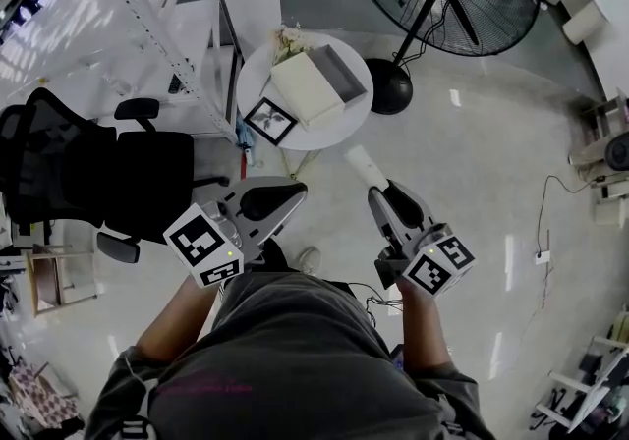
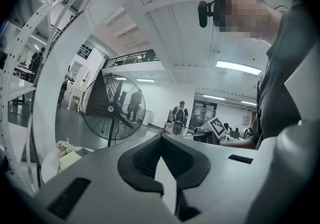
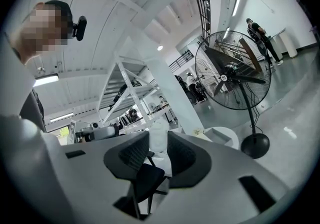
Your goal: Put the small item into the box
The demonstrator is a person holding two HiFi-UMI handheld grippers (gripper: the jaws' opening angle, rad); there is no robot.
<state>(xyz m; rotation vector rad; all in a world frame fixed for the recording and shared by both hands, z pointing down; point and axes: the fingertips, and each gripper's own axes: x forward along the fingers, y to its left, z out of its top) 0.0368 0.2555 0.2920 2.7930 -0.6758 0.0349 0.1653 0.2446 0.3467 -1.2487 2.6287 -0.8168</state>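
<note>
Right gripper [image 1: 381,200] pinches the white small item [image 1: 366,165], left gripper [image 1: 291,196] pressed together and empty; advise bringing the item squarely over the open box [image 1: 313,86] before release.

Round table [image 1: 346,127]: box [image 1: 314,84], frame [image 1: 270,120], flowers [image 1: 288,39]

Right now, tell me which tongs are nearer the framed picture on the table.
Left. The left tongs are just below the framed picture; the right tongs, gripping a white item, are farther away at its lower right.

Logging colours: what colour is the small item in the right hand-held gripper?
The small item is white; head view.
</note>
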